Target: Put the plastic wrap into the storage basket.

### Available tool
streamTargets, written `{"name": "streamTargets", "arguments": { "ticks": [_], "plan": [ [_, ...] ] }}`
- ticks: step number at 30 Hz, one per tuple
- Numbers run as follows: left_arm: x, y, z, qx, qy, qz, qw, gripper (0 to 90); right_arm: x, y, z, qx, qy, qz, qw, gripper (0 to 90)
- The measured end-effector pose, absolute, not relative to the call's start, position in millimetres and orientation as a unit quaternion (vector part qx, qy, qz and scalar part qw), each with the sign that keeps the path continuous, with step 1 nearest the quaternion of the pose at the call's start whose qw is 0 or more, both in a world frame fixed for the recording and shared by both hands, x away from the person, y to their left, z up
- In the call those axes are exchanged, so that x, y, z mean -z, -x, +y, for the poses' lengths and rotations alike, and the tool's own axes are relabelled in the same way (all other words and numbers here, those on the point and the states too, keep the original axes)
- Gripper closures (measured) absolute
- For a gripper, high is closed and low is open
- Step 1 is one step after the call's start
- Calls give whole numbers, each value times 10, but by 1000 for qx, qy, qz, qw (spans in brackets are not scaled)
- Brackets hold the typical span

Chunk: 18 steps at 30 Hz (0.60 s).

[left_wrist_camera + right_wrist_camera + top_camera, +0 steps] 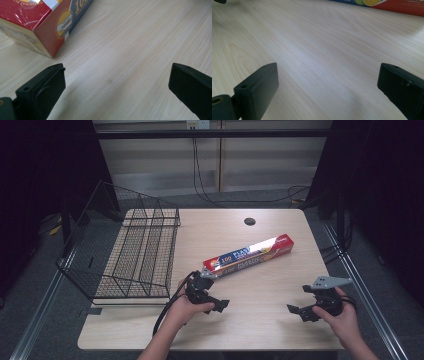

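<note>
A: Work surface: a light wooden table with dark curtains on both sides and a pale wall panel behind it. What do you have near your grippers?

B: Reference your left gripper first. You hold it low over the table with its jaws set wide apart and nothing between them. The long red and blue cling-film box lies flat just ahead of it, slanting away toward your right. In the left gripper view, the near end of the box sits just beyond the left-hand jaw, not touching it.

A: And the other side?

B: Your right gripper is also spread wide and empty, over bare wood. The box lies well ahead of it and to its left; its long edge crosses the top of the right gripper view. A black wire basket stands to the left of your left gripper, at the table's left edge.
</note>
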<state>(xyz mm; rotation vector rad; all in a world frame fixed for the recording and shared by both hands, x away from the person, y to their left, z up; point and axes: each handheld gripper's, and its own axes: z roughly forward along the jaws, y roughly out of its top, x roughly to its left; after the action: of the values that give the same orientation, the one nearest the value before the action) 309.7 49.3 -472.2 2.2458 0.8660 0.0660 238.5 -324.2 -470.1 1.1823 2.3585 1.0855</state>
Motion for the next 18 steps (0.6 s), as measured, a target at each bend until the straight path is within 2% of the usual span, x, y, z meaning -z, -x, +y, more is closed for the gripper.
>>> {"name": "streamTargets", "arguments": {
  "ticks": [18],
  "plan": [
    [4521, -3246, 374, -7, -877, 317, 362, 30, 4696, -2369, -3249, -380, -398, 822, 145, 33]
  ]
}}
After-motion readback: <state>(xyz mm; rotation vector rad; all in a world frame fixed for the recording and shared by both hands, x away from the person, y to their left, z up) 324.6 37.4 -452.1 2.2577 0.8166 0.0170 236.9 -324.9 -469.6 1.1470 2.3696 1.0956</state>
